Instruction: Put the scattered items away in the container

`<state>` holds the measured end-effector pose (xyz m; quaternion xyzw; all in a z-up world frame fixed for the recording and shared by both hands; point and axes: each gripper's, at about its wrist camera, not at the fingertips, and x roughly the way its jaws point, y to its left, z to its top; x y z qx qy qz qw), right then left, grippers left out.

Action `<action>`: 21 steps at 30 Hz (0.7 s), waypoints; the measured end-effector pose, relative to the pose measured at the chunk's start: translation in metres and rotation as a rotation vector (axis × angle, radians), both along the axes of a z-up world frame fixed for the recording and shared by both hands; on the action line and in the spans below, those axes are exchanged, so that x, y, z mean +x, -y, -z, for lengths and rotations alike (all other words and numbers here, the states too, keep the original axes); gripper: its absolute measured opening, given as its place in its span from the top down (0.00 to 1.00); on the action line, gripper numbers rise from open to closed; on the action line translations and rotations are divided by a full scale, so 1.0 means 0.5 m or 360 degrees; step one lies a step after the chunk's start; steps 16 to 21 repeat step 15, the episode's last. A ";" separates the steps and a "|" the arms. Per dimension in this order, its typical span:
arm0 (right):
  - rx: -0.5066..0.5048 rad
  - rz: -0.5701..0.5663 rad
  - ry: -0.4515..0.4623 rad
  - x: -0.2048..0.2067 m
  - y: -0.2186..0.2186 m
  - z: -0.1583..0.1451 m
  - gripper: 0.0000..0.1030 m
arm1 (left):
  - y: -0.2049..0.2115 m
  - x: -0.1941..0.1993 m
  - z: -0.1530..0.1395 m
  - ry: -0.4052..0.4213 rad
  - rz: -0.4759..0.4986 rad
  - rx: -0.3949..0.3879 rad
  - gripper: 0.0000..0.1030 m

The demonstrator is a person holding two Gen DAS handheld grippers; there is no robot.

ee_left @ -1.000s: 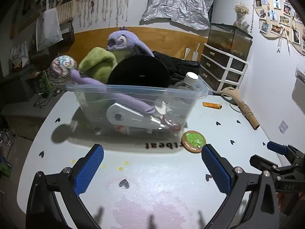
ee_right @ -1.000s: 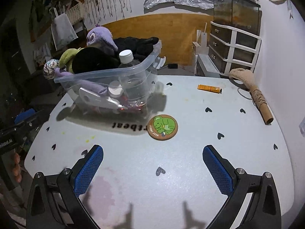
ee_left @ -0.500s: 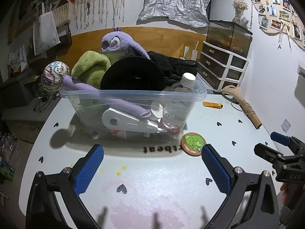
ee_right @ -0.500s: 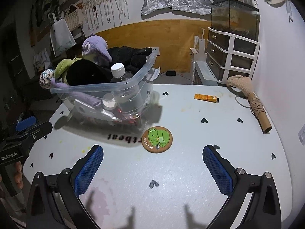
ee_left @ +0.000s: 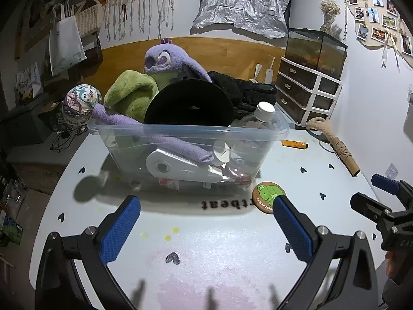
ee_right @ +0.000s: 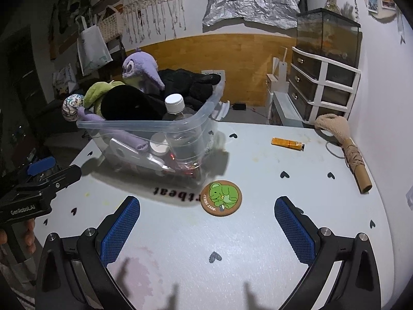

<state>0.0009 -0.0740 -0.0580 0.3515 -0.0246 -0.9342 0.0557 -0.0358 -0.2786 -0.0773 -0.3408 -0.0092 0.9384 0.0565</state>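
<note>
A clear plastic bin [ee_left: 185,131] [ee_right: 144,125] sits on the white table, heaped with a purple plush [ee_left: 165,60], a green plush [ee_left: 129,95], a black round item [ee_left: 188,106], black gloves and a clear bottle [ee_right: 178,126]. On the table lie a round green-frog coaster [ee_left: 268,197] [ee_right: 221,197], an orange tube [ee_left: 294,144] [ee_right: 286,143] and a beige cord-wrapped roll [ee_left: 335,144] [ee_right: 348,149]. My left gripper [ee_left: 206,228] is open in front of the bin. My right gripper [ee_right: 207,228] is open, just short of the coaster.
A white drawer unit [ee_left: 307,90] with a glass tank [ee_right: 327,32] on top stands beyond the table's far right. The table [ee_right: 258,232] has black heart marks and a pink stain near me. A patterned ball [ee_left: 81,103] hangs over the bin's left rim.
Both grippers have drawn back slightly from the bin, so bin and coaster sit a little farther up the views. Both stay open and hold nothing.
</note>
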 end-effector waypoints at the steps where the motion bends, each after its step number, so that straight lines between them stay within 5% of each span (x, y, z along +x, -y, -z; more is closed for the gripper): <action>1: -0.0002 -0.0003 0.0004 0.000 0.001 0.002 0.00 | 0.000 0.000 0.000 0.0000 0.0000 -0.0002 0.00; 21: -0.0016 0.0003 0.0021 -0.001 0.001 0.006 0.00 | 0.005 0.002 0.000 -0.0030 -0.0005 0.0000 0.00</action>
